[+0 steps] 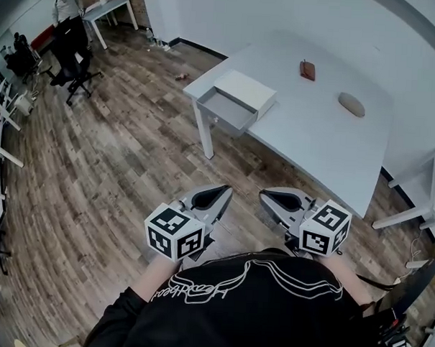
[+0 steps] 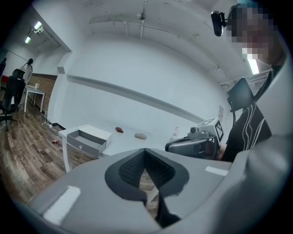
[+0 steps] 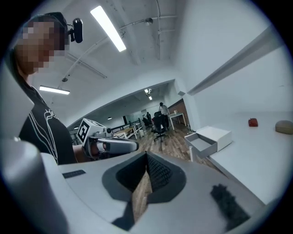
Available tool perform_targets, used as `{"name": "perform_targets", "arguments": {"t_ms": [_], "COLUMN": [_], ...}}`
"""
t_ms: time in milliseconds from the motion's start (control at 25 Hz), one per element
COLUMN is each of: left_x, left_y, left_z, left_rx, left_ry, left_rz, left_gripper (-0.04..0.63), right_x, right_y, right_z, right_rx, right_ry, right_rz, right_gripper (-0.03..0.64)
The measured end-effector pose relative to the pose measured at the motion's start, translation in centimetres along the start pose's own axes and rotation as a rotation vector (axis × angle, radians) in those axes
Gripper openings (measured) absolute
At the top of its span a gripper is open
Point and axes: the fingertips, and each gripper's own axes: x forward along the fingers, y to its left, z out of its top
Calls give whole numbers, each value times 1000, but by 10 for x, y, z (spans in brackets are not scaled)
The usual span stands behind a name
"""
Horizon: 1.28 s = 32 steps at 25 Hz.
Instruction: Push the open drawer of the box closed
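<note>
Drawer (image 1: 224,108) open | left gripper (image 1: 226,191), right gripper (image 1: 263,196) closed, empty | red object (image 1: 307,70) indistinct

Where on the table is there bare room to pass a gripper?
Bare: the table between the box, the grey oval object and the near edge. Crowded: the left corner with the open drawer; the small red object lies beyond.

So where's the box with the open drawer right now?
In the head view, the box sits at the left corner of the white table, drawer open toward the floor; a red item and a grey oval lie to its right.
</note>
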Motion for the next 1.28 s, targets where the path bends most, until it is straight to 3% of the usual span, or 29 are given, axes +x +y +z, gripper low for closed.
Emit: {"name": "perform_targets", "arguments": {"t_ms": [200,400,600,1040,1120,1280], "left_x": [8,30,61,137,144,154], "left_y": [14,43,87,179,195,226], "left_z": [16,19,23,23,22,14], "left_rx": [22,19,17,-50,-66,-90], "left_ry": [-20,4,47,62,67,89], "left_rz": [-7,30,98,142,158,194], "left_gripper": [6,7,8,9,59,95], "right_x": [15,33,55,118,124,132], "right_y": [-12,-40,-91,-194,-205,-222], "right_z": [10,15,22,16,17,9], "right_rx": [-50,-21,22,47,57,99], "right_ry": [15,4,7,87,98,128], "right_rz": [5,39,50,92,103,119], "right_gripper": [8,9,8,9,9,8]}}
